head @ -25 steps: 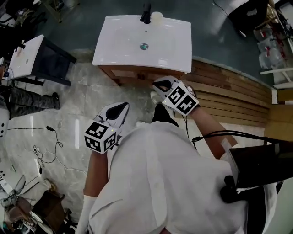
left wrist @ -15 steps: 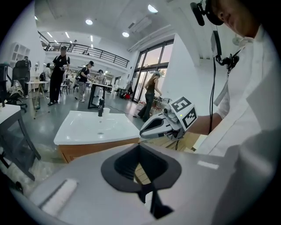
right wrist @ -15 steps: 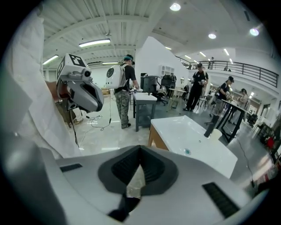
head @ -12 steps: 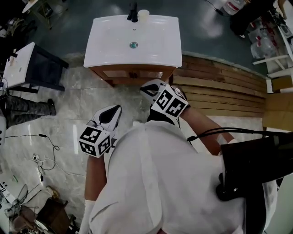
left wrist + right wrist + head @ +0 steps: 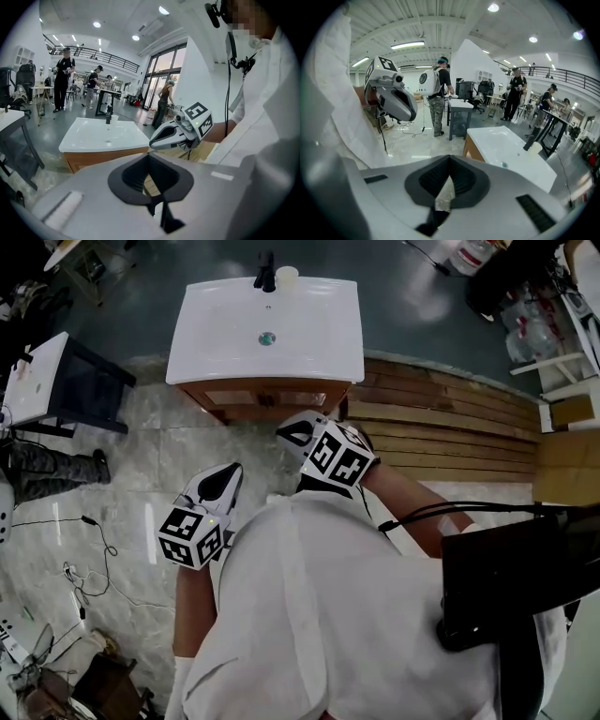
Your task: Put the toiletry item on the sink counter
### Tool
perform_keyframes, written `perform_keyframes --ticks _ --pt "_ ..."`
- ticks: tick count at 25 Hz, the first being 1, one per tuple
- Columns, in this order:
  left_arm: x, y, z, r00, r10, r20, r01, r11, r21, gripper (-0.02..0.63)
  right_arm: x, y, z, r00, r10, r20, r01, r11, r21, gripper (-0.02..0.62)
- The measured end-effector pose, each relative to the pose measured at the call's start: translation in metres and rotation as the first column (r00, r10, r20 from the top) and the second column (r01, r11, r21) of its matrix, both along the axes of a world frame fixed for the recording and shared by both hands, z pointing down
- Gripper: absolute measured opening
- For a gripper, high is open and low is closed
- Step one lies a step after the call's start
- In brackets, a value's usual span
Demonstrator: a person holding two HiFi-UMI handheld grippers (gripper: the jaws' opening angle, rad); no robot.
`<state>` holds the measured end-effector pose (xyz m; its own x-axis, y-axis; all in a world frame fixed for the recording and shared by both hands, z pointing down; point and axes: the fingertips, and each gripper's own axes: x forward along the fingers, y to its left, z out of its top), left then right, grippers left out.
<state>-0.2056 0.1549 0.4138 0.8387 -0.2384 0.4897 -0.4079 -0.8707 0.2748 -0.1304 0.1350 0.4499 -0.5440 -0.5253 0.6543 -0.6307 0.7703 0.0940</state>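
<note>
In the head view the desk (image 5: 319,352) with its white basin stands at the far side. A faucet (image 5: 266,273) rises at its far rim, and a white cup (image 5: 287,276) sits just right of the faucet. That cup is the only toiletry-like thing we can find, and we judge it to be the task's item, already on the desk. The left claw (image 5: 223,482) and the right claw (image 5: 292,432) are held near the chest, on the near side of the cabinet and well apart from the cup.

In the left gripper view the jaws meet at their tips with nothing in them. Only floor planks show through the slot behind the tips. The desk lies beyond, to the left.

In the right gripper view the jaws are likewise drawn together at the tips. A pale, crinkled patch shows in the slot behind them. We cannot tell whether it is floor or something thin being held.

If an item is still to be placed, we would step closer first. We would bring the carrying claw over the flat rim beside the basin, not the bowl. Then we would lower until the item rests and part the jaws slowly, keeping clear of the faucet and cup.
</note>
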Motion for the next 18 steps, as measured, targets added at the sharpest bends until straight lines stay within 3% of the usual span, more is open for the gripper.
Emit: perform_keyframes --ticks 18 --pt "0.022 0.004 0.003 0.999 0.036 0.013 -0.036 0.999 -0.013 0.006 0.017 0.006 0.003 1.0 0.01 0.008 -0.01 1.0 -0.006 0.005"
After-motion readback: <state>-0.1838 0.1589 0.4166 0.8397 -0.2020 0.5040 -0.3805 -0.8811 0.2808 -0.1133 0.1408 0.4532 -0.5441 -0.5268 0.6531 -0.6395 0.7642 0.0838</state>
